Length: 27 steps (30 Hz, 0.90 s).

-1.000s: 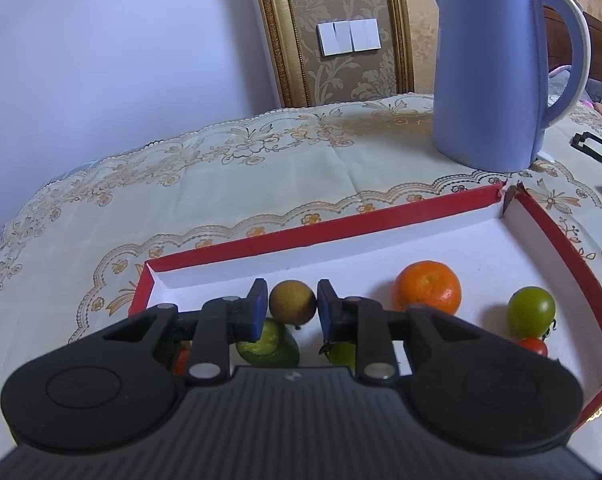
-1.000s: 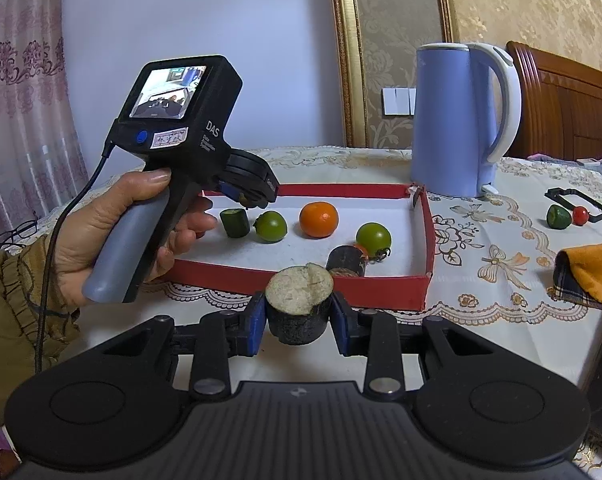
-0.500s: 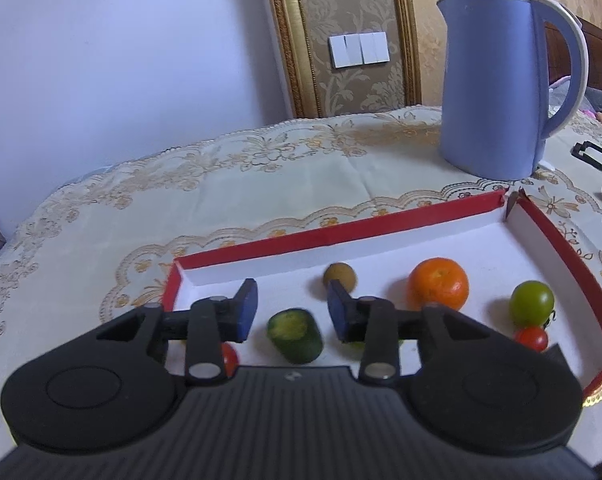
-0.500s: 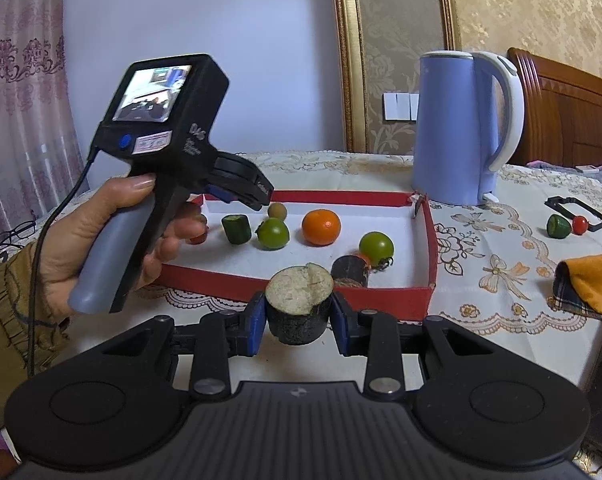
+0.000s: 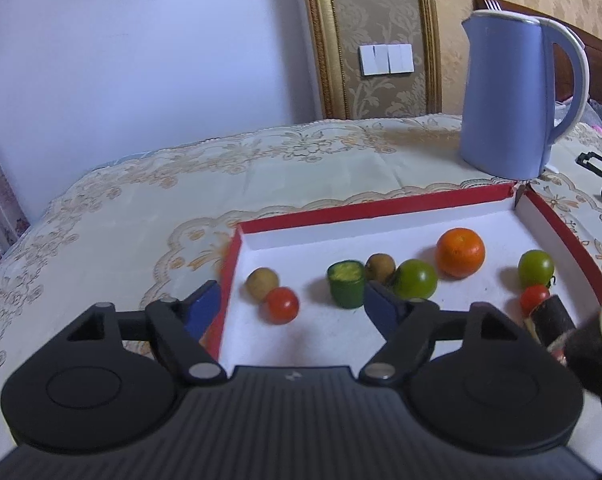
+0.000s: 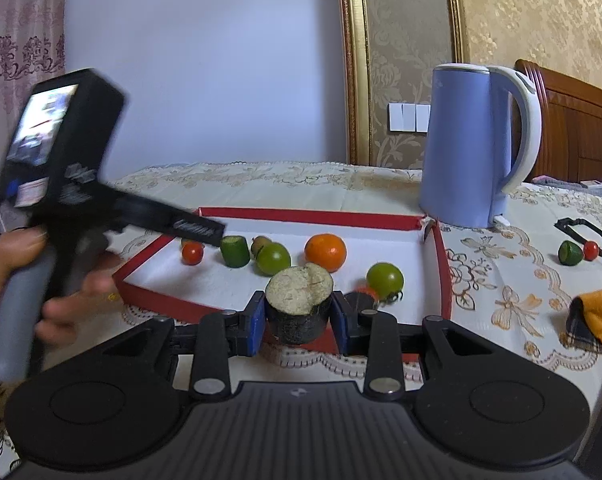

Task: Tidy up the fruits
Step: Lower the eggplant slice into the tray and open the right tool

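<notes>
Two tongs differ: right tongs (image 6: 297, 320) clamp the eggplant chunk (image 6: 299, 304) just before the red tray (image 6: 237, 312), left tongs (image 5: 291, 306) opening empty (a bumped wall could knock it free).

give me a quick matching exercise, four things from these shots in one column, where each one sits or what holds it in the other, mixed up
Things:
1. orange
2. dark cut chunk
3. blue kettle
4. green half fruit

Places:
A. on the tablecloth beside the black frame, outside the tray
B. between the fingers of the right gripper
C. inside the red tray
D. standing on the table behind the tray's far corner

Pairs: 1-C, 2-B, 3-D, 4-A
</notes>
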Tool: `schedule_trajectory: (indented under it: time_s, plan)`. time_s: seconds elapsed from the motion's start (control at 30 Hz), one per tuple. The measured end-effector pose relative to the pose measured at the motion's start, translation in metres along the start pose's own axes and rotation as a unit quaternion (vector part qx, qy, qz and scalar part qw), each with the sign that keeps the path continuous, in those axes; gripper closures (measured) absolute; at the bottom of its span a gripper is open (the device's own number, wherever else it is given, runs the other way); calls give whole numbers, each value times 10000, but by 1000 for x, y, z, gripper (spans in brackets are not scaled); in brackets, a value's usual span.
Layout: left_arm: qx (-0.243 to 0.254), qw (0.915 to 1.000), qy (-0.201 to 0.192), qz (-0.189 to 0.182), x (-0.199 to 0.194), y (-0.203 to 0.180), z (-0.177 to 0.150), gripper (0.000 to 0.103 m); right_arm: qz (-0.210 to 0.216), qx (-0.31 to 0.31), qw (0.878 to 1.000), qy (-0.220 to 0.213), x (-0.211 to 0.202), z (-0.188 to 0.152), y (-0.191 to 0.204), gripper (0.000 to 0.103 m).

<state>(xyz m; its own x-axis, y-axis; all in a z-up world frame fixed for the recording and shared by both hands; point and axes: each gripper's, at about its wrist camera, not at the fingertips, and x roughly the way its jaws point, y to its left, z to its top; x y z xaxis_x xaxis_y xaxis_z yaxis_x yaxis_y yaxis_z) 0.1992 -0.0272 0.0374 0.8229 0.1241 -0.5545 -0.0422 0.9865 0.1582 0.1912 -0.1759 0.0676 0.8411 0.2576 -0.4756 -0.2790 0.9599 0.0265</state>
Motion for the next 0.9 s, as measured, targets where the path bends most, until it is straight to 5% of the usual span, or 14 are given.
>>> schedule_trajectory:
  time_s: [0.33, 0.9]
  plan:
    - [-224, 9996, 137, 39, -15, 18, -16, 12, -68, -9, 10000, 14, 18, 9, 3, 70]
    - [-541, 9981, 289, 22, -29, 40, -36, 6, -213, -33, 9996, 165, 54, 25, 4, 70]
